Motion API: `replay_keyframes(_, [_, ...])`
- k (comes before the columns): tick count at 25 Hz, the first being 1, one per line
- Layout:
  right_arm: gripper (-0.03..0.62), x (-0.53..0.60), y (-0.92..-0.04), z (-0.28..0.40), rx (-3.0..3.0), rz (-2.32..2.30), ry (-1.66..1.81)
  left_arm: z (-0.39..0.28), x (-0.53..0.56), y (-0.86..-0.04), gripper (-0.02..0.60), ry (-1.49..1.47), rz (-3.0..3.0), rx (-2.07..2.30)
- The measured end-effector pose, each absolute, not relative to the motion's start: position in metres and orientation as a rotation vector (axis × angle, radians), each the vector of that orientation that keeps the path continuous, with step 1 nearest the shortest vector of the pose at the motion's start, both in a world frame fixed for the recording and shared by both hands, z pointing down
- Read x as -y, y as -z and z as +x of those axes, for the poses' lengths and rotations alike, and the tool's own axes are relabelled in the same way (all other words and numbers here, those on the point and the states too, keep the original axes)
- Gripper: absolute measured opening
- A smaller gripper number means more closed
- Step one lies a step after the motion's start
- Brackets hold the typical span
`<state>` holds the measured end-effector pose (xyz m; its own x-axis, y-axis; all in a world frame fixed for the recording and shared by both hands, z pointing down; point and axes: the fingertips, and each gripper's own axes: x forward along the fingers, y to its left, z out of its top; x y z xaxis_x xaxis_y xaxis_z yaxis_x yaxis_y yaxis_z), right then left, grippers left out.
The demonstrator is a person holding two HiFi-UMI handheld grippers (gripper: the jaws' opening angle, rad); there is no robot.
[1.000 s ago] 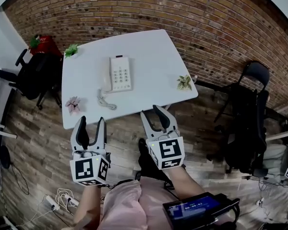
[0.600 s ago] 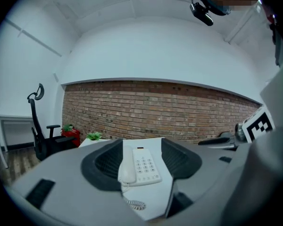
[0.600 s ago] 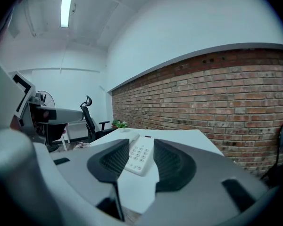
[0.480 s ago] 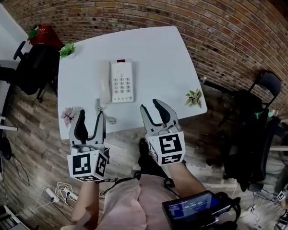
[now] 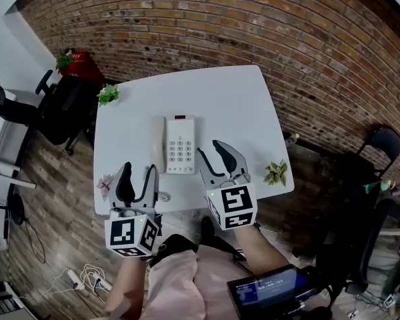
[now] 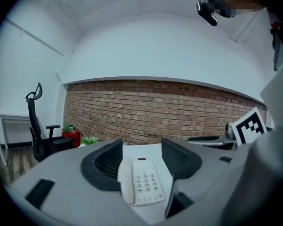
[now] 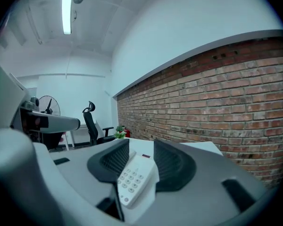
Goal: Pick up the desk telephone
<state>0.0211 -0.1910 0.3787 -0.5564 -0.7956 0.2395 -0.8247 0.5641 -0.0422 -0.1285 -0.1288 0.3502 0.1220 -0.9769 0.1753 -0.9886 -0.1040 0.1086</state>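
Lying flat on the white tabletop (image 5: 227,92), the telephone (image 5: 179,145) sits in the near half, a little left of the middle. Its long axis runs from your edge of the tabletop toward the brick wall (image 5: 207,25). The end with the small dark display points at the wall, and the keypad end points back at you. The handset (image 5: 158,144) rests in its cradle along the left side of the base, parallel to that long axis. A bit of coiled cord (image 5: 163,196) shows at the near edge, beside your left tool.

Your left tool (image 5: 138,172) hangs over the near edge of the tabletop, short of the telephone and a little left of it. Its jaws stand partly apart with nothing between the pads. In the left gripper view the telephone shows through the gap, farther ahead and untouched.

Your right tool (image 5: 211,149) is over the tabletop just beside the telephone's near right side. Its jaws are also apart, narrower than the left pair, and they grip nothing. In the right gripper view the keypad lies ahead in the gap, clear of both pads.

A small green plant (image 5: 108,95) stands at the far left corner, a pink flower (image 5: 105,184) at the near left edge and a leafy sprig (image 5: 276,173) at the near right edge.
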Motion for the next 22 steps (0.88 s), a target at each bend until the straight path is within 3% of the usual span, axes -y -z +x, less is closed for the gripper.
replay_keyframes(16, [0.183, 0.254, -0.373, -0.002, 2.581, 1.373, -0.195, -0.157, 0.192, -0.351, 0.268, -0.058, 2.202, 1.931])
replay_keyframes(22, [0.223, 0.273, -0.398, -0.019, 2.570, 1.325, -0.285, -0.154, 0.222, -0.382, 0.292, -0.091, 2.220, 1.781])
